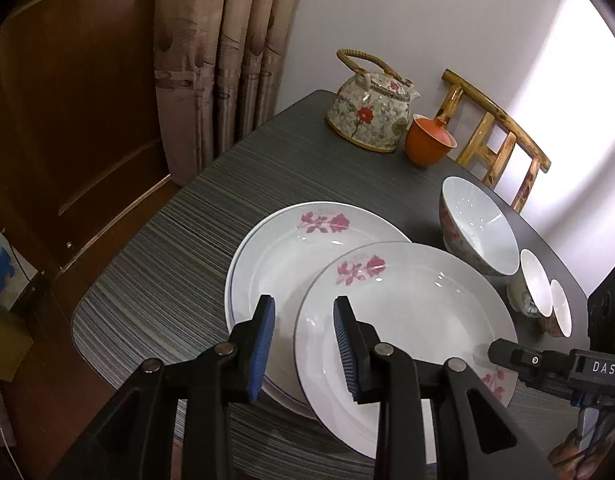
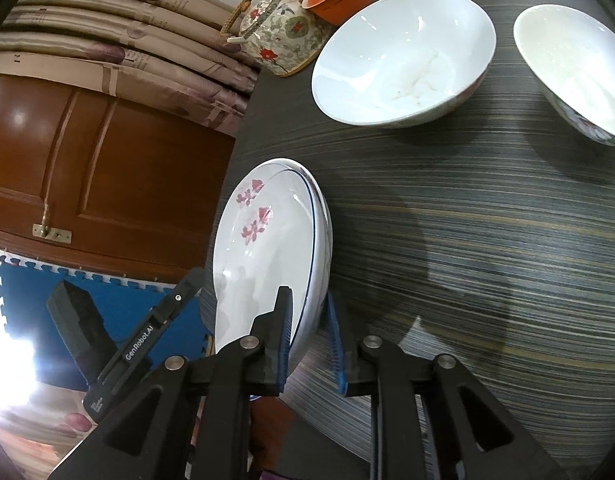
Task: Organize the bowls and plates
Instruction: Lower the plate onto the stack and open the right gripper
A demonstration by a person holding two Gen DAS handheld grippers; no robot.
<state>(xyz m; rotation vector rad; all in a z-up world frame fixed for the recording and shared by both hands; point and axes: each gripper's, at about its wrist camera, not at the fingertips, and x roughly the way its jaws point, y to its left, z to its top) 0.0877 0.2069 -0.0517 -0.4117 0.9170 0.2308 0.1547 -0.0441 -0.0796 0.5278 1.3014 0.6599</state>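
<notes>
Two white plates with pink flowers lie on the dark striped table (image 1: 167, 260). The far plate (image 1: 307, 256) tops a blue-rimmed one. The near plate (image 1: 407, 312) overlaps it, offset to the right. My left gripper (image 1: 305, 312) is open, its blue pads standing either side of the near plate's left rim without touching it. My right gripper (image 2: 309, 312) has the near plate (image 2: 263, 248) by its other rim; a thin gap shows beside the right pad, so it is open. A large white bowl (image 1: 479, 228) (image 2: 399, 60) stands behind, with two small bowls (image 1: 533, 284) beside it.
A flowered teapot (image 1: 371, 116) and an orange lidded cup (image 1: 427, 144) stand at the table's far edge, with a wooden chair (image 1: 499, 140) behind. A curtain and a brown door are to the left. The table's left edge runs close to the plates.
</notes>
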